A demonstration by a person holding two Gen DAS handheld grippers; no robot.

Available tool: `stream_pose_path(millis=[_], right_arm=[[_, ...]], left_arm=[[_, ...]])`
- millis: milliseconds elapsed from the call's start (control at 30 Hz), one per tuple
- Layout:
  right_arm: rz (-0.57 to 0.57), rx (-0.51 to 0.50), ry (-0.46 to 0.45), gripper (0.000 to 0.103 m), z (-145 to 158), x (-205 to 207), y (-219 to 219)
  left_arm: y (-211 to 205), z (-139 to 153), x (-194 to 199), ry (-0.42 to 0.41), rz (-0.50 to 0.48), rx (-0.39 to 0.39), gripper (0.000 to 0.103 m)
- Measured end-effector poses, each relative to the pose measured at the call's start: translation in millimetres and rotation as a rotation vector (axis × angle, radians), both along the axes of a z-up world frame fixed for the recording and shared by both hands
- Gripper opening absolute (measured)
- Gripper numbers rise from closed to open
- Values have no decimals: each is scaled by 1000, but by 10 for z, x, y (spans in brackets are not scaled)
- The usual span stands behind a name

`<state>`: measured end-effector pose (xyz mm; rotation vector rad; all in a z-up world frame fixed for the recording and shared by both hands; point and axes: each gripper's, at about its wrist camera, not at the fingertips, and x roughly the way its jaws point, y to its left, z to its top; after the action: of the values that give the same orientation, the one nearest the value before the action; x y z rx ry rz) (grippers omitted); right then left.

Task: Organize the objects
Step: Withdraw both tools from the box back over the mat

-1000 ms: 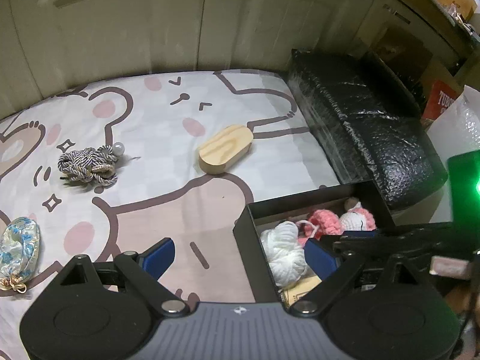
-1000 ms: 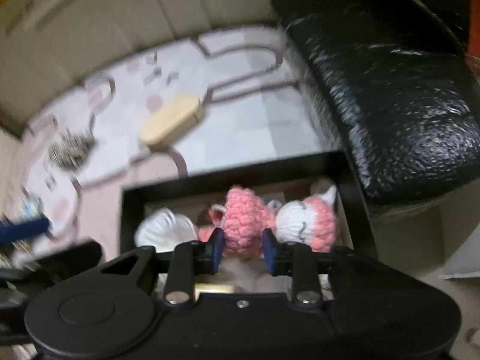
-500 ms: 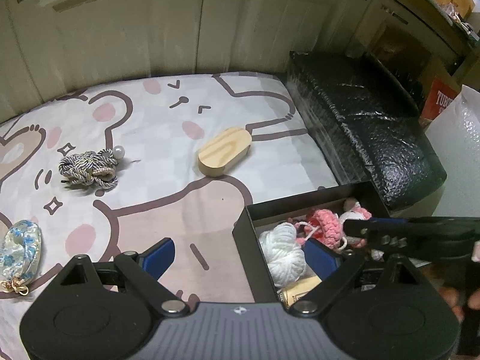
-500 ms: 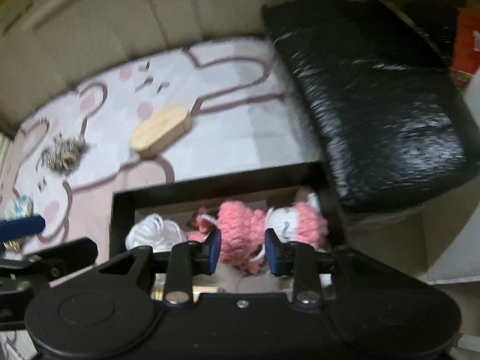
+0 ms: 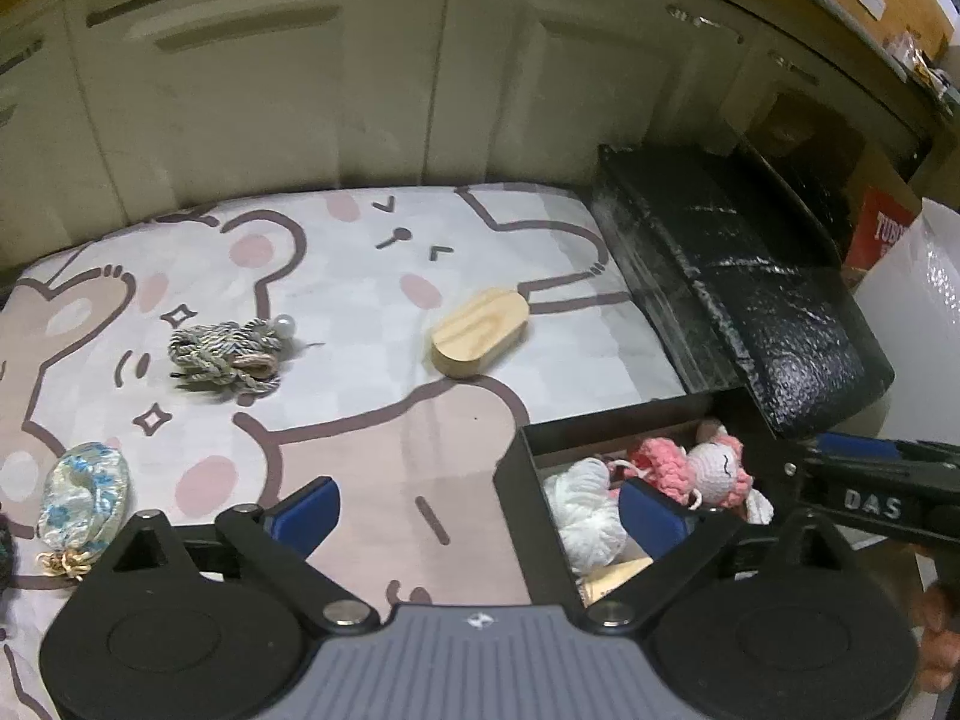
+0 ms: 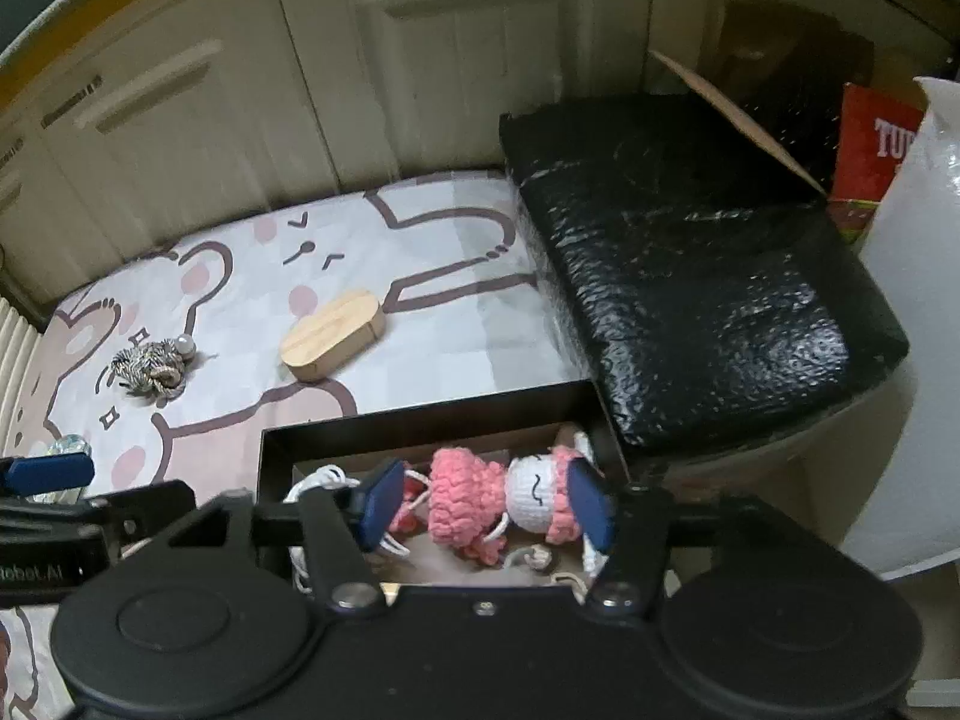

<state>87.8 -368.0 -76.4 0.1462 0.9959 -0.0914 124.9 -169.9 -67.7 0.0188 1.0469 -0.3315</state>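
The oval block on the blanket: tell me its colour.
Pale wood, grain visible; left wrist view.

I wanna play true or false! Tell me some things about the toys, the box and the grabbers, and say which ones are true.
1. The pink crochet doll lies inside the black box. True.
2. The wooden block is in the box too. False: it lies out on the bear blanket.
3. The right gripper is squeezing the doll. False: its fingers stand apart on either side of it.
4. The left gripper is open and holds nothing. True.
5. The striped rope bundle sits on the blanket, left of the block. True.
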Motion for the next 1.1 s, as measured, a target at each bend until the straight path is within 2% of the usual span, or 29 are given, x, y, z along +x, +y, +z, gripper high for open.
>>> stream_pose_path(millis=[200,300,367,467,1100], right_arm=[[-4,-29,-41,81,89,-151,37],[-16,-30,-59,88,126,-211,33],[-28,-28,-73,97,154,-253,31],[-41,-28,-95,103,187,-313,39],[-80,-58,-88,103,155,-439,87]], left_arm=[[119,50,-35,-44,23,13,103],[152,61,-56,-59,20,29,103],[164,73,-73,-76,14,43,103],[193,91,-102,-88,11,52,103],[402,159,-173,-114,51,50,103]])
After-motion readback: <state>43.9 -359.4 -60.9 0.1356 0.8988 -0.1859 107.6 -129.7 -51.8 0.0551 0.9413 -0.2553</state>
